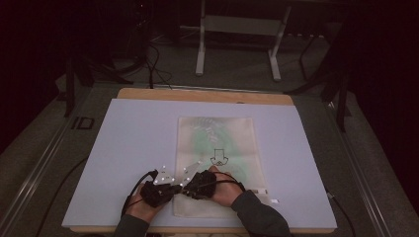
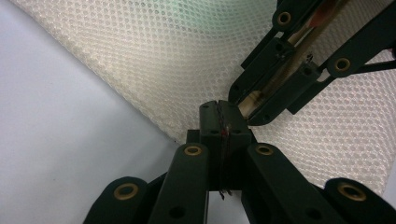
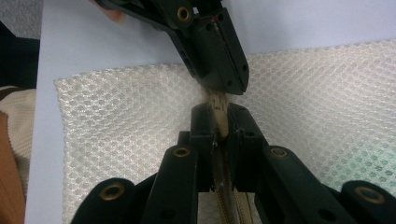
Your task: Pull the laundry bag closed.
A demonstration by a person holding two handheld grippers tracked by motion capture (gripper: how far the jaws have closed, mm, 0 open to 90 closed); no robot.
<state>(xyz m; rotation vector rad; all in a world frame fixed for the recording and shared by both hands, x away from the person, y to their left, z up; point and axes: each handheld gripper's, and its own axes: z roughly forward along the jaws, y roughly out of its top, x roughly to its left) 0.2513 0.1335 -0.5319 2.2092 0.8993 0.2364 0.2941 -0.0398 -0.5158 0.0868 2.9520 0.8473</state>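
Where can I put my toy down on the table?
Bare white mat left of the mesh bag, and right of it too. It is crowded at the bag's near end, where the left claw and right claw meet.

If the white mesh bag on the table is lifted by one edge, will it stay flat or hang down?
The white mesh laundry bag probably hangs limp: its thin open netting already rises and curves near the hand-held grippers. It looks light, since green contents show through. It may slide easily on the smooth pale table surface.
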